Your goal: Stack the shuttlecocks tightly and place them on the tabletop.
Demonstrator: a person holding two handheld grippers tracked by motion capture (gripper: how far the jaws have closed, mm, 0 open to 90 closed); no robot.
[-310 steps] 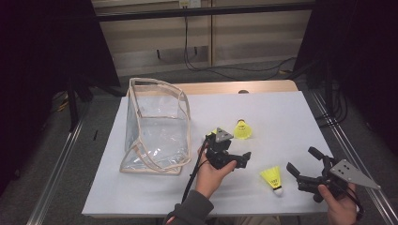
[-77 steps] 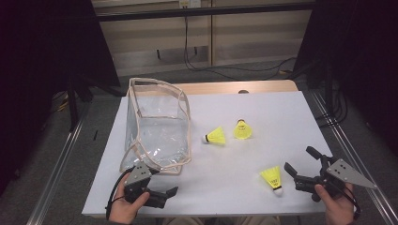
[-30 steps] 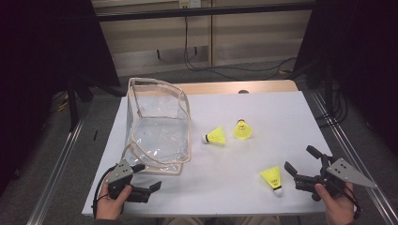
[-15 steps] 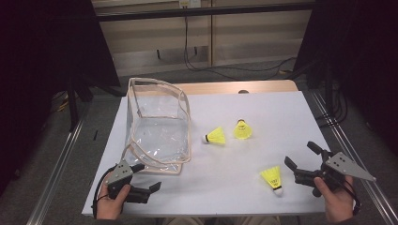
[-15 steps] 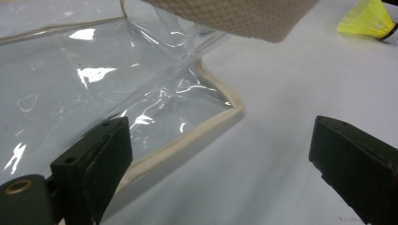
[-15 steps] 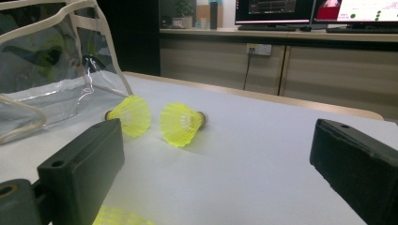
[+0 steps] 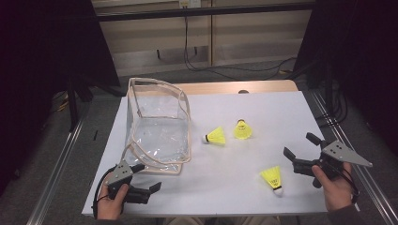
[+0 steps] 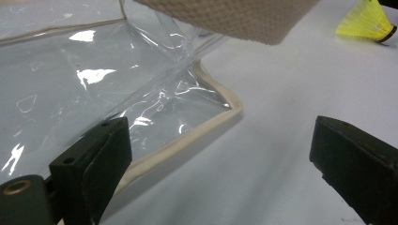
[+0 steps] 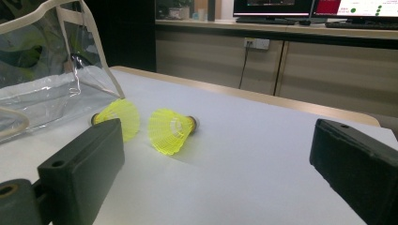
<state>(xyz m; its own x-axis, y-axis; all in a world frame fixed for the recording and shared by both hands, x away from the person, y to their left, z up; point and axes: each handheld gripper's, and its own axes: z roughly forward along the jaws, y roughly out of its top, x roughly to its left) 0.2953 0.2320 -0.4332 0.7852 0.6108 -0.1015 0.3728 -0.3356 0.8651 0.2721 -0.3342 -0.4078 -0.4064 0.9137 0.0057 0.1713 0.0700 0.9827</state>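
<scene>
The left tongs (image 7: 149, 185) are hovering with jaws spread wide at the near corner of the clear bag (image 7: 157, 126), gripping nothing. The right tongs (image 7: 300, 152) are gaping empty just beside 1 yellow shuttlecock (image 7: 273, 178). 2 others (image 7: 229, 133) are lying, apparently touching, mid-table (image 7: 263, 108).

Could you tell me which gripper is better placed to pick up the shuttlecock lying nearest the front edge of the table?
Right. The right gripper is open just beside that shuttlecock; the left gripper sits by the clear bag's corner.
</scene>
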